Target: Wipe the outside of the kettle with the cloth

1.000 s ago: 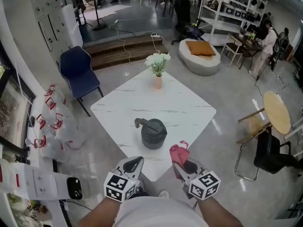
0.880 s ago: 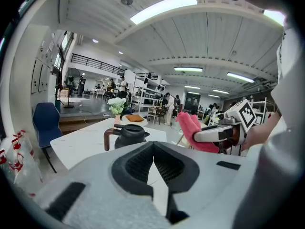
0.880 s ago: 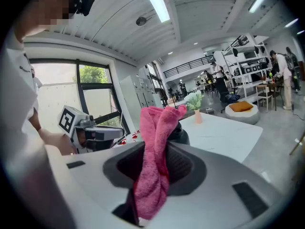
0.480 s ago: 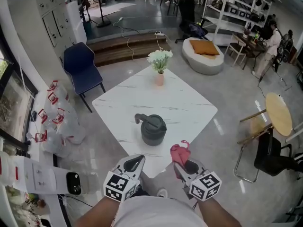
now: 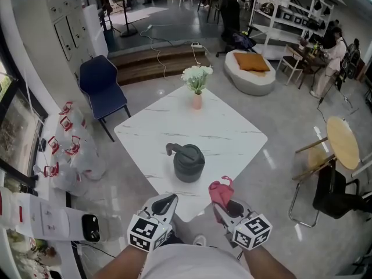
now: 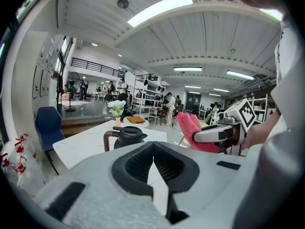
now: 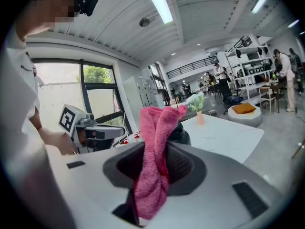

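A dark grey kettle (image 5: 188,162) with a curved handle stands on the near part of the white marble table (image 5: 221,132); it also shows in the left gripper view as the kettle (image 6: 125,136). My right gripper (image 5: 218,205) is shut on a pink cloth (image 5: 221,191), bunched upright between its jaws as the cloth (image 7: 155,151). It hangs off the table's near corner, right of the kettle and apart from it. My left gripper (image 5: 170,200) is shut and empty, short of the table edge, below the kettle.
A pink vase of white flowers (image 5: 196,86) stands at the table's far corner. A blue chair (image 5: 101,89) is left of the table, tied plastic bags (image 5: 67,150) lie on the floor at left, and a round wooden table (image 5: 342,138) with a chair stands right.
Both grippers have stayed where they were. The head view has shifted slightly, so the table and kettle sit a touch higher and further right in frame.
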A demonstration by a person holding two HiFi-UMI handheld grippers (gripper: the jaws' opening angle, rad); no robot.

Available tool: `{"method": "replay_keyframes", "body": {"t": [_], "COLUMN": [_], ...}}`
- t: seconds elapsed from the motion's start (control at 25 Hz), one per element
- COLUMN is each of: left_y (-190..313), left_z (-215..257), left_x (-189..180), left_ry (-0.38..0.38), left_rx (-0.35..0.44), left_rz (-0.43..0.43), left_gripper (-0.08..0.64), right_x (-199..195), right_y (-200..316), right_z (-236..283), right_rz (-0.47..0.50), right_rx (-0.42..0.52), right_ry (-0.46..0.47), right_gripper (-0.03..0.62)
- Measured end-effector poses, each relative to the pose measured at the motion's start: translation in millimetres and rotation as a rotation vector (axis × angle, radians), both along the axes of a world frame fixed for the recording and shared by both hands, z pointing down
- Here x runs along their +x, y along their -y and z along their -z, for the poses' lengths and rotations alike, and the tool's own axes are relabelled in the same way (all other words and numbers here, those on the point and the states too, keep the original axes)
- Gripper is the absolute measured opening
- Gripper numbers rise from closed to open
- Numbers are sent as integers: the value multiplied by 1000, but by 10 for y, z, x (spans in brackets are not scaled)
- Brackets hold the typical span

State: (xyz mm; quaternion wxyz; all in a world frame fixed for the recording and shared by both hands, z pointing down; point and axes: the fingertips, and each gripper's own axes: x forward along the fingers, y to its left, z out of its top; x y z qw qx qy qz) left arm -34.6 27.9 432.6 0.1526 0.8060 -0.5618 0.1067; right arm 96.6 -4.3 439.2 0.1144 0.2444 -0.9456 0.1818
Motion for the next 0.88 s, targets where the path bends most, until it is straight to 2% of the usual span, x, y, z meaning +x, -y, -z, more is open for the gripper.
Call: {"method": "replay_keyframes", "body": {"t": [0.88], "left_y": [-107], "left_z": [-21], "left_x": [55], "left_ry": [0], "left_rx": [-22], "left_rz": [-9], "left_gripper": [3], "right_x": [15], "right_y": [-60], "right_z": [-15], "right_rz": [11], "right_rx": [-5], "right_ry": [0], "right_gripper": [121]}}
